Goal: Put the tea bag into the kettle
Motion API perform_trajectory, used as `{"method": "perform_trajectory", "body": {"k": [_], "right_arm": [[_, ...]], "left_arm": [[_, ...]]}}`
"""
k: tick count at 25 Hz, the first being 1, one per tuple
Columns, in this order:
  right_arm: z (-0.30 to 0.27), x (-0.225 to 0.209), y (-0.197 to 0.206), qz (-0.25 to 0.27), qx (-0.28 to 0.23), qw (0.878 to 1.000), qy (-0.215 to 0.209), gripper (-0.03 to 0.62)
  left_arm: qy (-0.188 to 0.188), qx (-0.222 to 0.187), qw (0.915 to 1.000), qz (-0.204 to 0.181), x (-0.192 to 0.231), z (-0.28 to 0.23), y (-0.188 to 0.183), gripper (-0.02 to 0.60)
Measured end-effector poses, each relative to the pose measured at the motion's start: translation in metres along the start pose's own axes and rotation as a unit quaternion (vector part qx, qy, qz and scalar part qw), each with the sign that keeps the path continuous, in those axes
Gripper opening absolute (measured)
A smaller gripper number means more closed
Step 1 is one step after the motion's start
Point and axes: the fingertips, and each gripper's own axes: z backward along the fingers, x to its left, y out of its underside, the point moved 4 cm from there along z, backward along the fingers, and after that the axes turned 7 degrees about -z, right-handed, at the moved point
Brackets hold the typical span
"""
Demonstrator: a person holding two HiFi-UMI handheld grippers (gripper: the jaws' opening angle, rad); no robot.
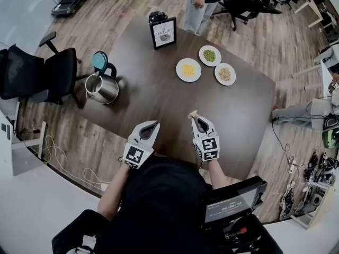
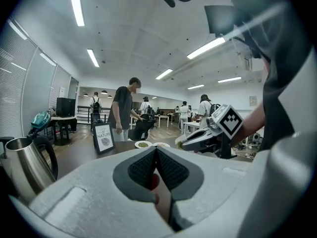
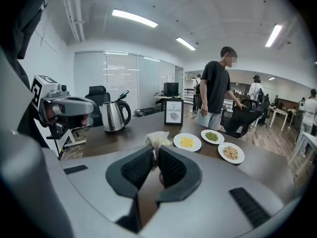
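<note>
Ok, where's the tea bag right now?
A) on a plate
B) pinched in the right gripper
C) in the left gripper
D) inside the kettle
B: the tea bag sticks out from between the right gripper jaws, closed on it, far from the kettle.

Left gripper (image 2: 156,150) jaws are together with nothing between the pads. Steel kettle (image 2: 24,163) sits at far left, lid up. Framed sign (image 2: 103,138) and a plate (image 2: 142,144) are on the table beyond. Right gripper (image 2: 184,142) comes in from the right with a pale tea bag (image 2: 180,140) at its tip. A person (image 2: 124,108) stands behind.
</note>
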Motion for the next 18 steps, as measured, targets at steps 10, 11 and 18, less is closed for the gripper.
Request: {"method": "perform_trajectory", "body": {"k": [10,11,18], "right_arm": [[0.027,0.019,-0.025,-0.028,-0.052,0.997,0.058,0.038],[0.029,0.021,-0.026,-0.031,-0.056,0.996,0.066,0.038],[0.042,0.036,-0.037,-0.051,-0.083,0.988,0.119,0.038]], "left_arm": [[0.081,-0.009,0.9964,-0.024,0.008,-0.018,-0.008,0.003],[0.089,-0.011,0.9957,-0.025,0.010,-0.021,-0.009,0.003],[0.148,-0.015,0.9878,-0.046,0.013,-0.029,-0.019,0.003]]}}
